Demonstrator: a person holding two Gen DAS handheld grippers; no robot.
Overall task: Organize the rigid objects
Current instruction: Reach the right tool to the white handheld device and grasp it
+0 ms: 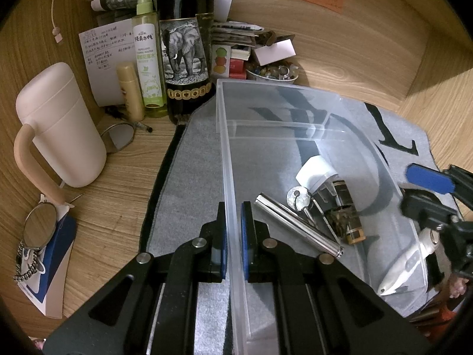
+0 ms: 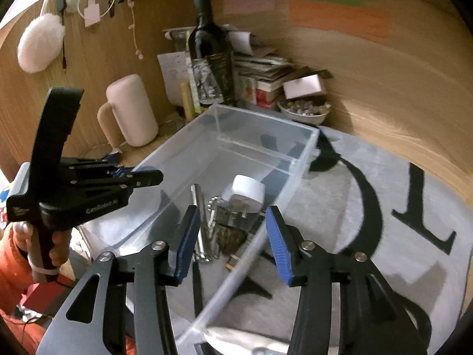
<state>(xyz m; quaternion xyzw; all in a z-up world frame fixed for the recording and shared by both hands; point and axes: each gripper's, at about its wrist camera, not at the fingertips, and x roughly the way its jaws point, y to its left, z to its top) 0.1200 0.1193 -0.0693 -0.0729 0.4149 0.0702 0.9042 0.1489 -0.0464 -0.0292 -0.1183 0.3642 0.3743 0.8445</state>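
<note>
Indoors, left hand-held gripper [image 1: 233,222] clamps bin wall [image 1: 229,162]; right hand-held gripper [image 2: 233,236] gapes over grey mat [image 2: 369,207].

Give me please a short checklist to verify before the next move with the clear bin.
1. Left hand-held gripper shut on the clear bin wall: ok.
2. Right hand-held gripper open, pads holding nothing: ok.
3. Metal tube, key and white plug inside the bin: ok.
4. White knife fully inside the bin: cannot tell.
5. Bin resting on the grey mat: ok.
</note>
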